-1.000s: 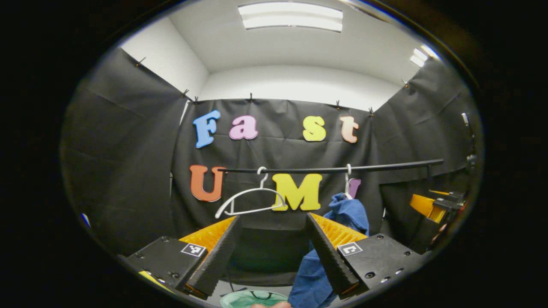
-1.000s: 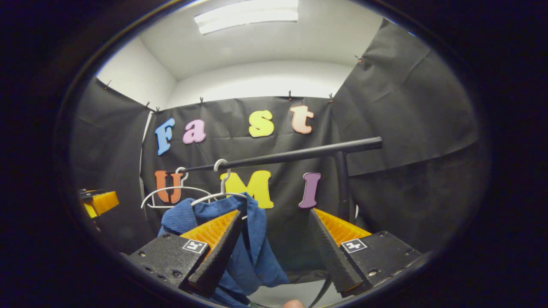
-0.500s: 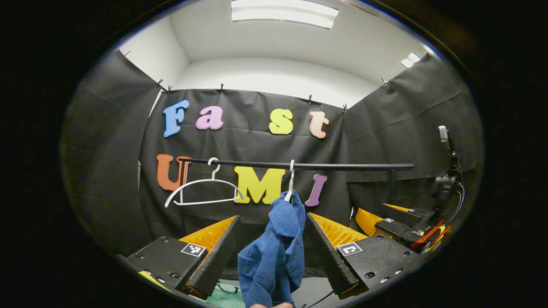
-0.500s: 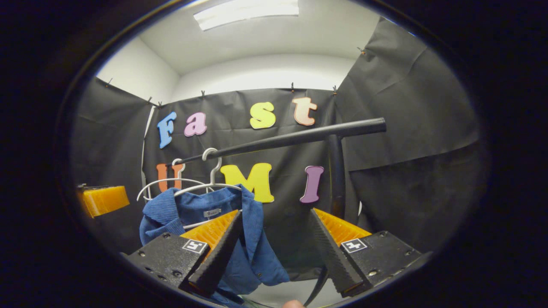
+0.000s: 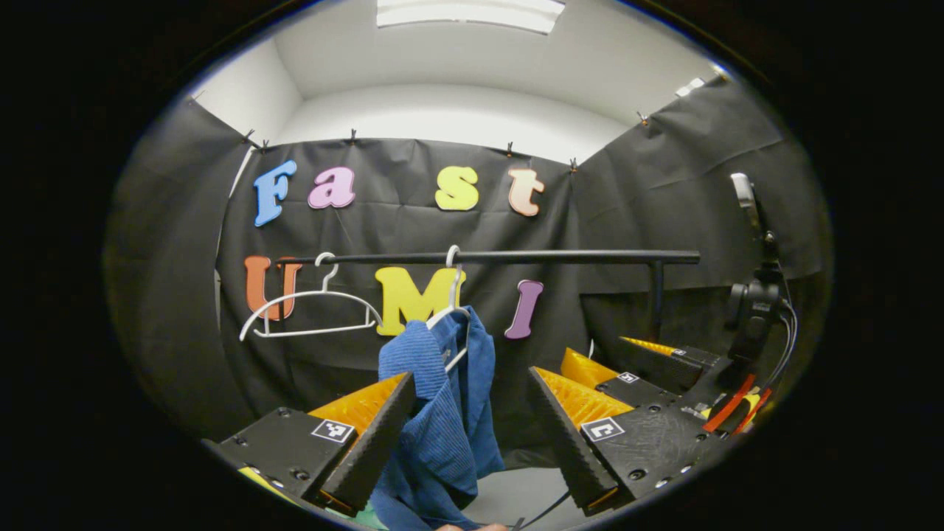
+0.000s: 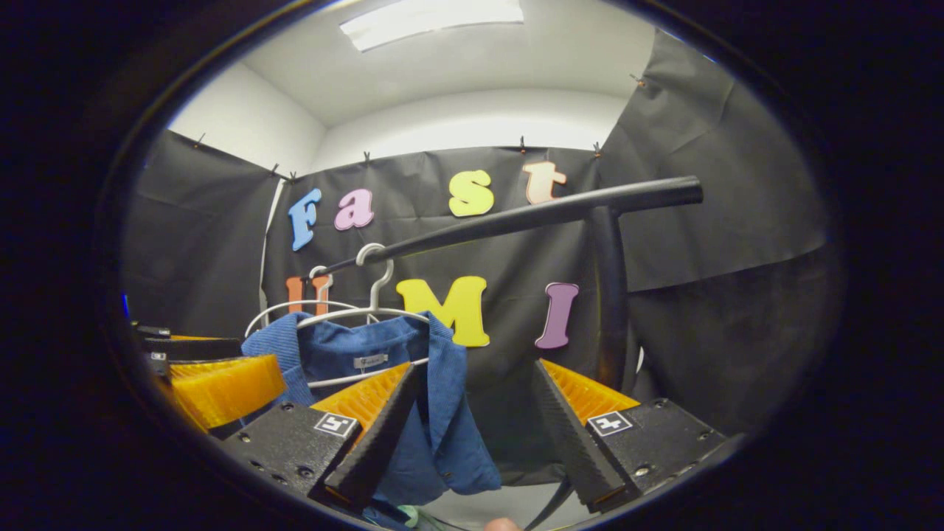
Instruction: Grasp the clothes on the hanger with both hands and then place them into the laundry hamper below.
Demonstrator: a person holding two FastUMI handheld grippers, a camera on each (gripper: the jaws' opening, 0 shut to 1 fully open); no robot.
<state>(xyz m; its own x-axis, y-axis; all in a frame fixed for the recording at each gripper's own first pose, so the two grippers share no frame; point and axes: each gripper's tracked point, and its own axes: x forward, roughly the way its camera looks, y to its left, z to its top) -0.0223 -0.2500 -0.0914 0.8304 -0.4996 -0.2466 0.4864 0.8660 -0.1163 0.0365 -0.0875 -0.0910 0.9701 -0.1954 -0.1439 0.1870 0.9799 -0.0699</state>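
A blue shirt [image 5: 436, 420] hangs on a white hanger [image 5: 451, 313] from the black rail [image 5: 516, 257]. My left gripper [image 5: 470, 374] is open. The shirt shows in the gap between its fingers, close to the left finger and partly hidden behind it. In the right gripper view the shirt [image 6: 369, 354] hangs with its collar facing me, left of centre. My right gripper [image 6: 476, 365] is open, its left finger in front of the shirt's right half. Each gripper shows in the other's view: the right gripper [image 5: 619, 360] at the right, the left gripper [image 6: 217, 380] at the left.
An empty white hanger [image 5: 310, 313] hangs on the rail, left of the shirt. The rail's upright post [image 6: 608, 295] stands just beyond my right gripper. A camera stand with cables [image 5: 752, 302] is at the far right. A sliver of something green [image 6: 405, 516] shows below the shirt.
The shirt has shifted left in the left gripper view, from the right finger to the left one. Both grippers have come closer to the shirt, and each shows larger in the other's view.
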